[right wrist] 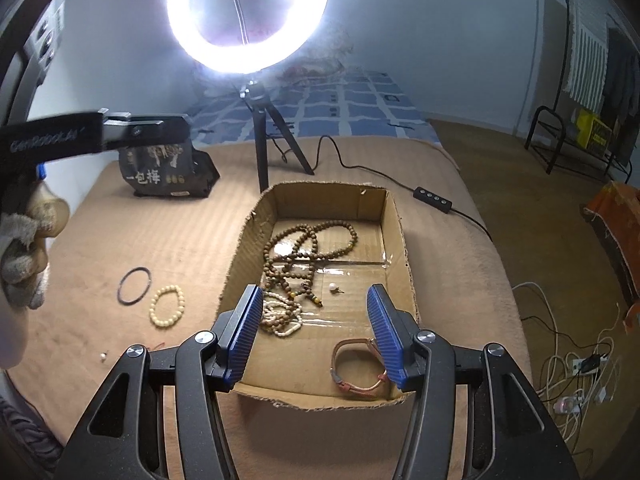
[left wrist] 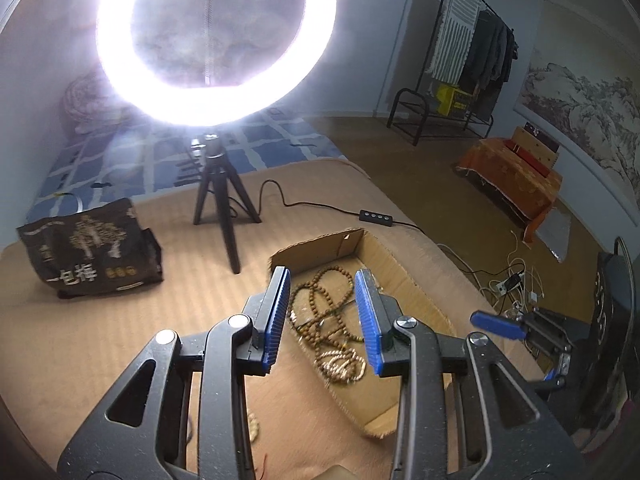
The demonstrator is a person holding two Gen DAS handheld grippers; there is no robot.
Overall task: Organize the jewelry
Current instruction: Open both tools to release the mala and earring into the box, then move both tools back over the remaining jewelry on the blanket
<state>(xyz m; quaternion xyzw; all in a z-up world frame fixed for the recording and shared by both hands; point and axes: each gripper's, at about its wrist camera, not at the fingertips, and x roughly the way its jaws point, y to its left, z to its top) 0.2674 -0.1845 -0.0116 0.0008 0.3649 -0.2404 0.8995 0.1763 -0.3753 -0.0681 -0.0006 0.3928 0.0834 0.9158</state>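
- The left tongs (left wrist: 324, 316) stand partly open with nothing between the blue pads; they hang above the near-left part of the box (left wrist: 404, 276) and touch nothing.
- The right tongs (right wrist: 316, 332) are spread wider, released, with nothing gripped; they hang above the near end of the box (right wrist: 396, 224).
- In the right wrist view the right-hand pad of those tongs overlaps the strap (right wrist: 352, 364), but whether it touches cannot be told.
- The box is a shallow open cardboard tray lying on a tan blanket (right wrist: 160, 232), with a ragged near edge and shiny tape across its floor.
- Inside the box, toward its far-left part, lies a long string of brown beads (right wrist: 304, 248), looped over itself.
- Just nearer than the brown beads, still inside the box, lies a heap of pale beads (right wrist: 280, 316), touching them.
- A small pearl stud (right wrist: 333, 288) lies alone near the middle of the box floor.
- The strap, pinkish-brown and curled in a loop, lies in the near-right corner of the box.
- Left of the box, on the blanket, lie a cream bracelet (right wrist: 167, 306) and, just beyond it, a black ring (right wrist: 135, 285).
- A tiny pearl (right wrist: 103, 356) lies farther left and nearer than the box.
- Beyond the box stands a lit ring lamp (right wrist: 248, 16) on a black tripod.
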